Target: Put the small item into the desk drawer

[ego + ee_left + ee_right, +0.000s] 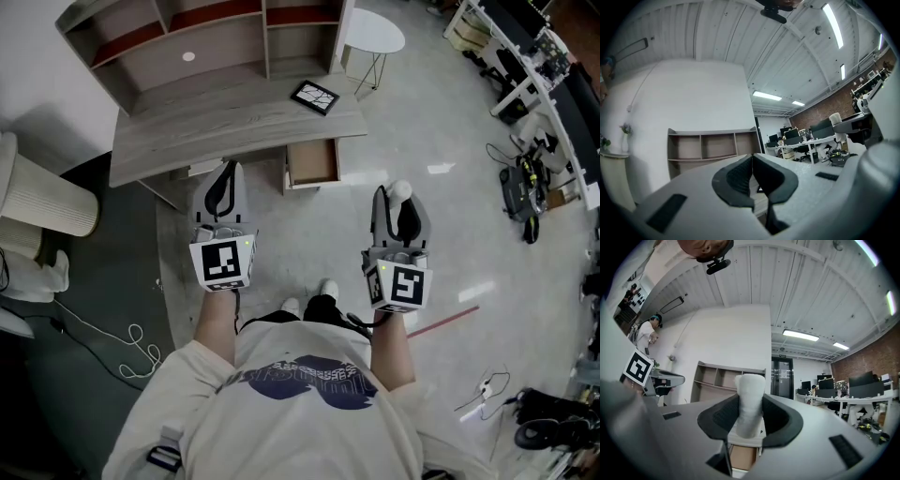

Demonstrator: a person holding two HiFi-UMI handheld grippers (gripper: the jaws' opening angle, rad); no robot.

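Observation:
My right gripper [400, 199] is shut on a small white cylinder-like item [749, 401], which stands upright between the pads and pokes out past them [400, 190]. In the head view it hangs over the floor, to the right of the open desk drawer [312, 162]. That drawer, wooden inside and holding nothing I can see, also shows low between the right jaws [743, 455]. My left gripper [223, 184] is shut on nothing and hovers at the desk's front edge, left of the drawer; its pads [740, 180] meet.
The grey wooden desk [225, 131] carries a shelf hutch [197, 37] and a dark framed tablet-like object [315, 96]. A round white side table [373, 33] stands behind right. A beige fluted seat [42, 197] sits left, with cables on the floor and office desks far right.

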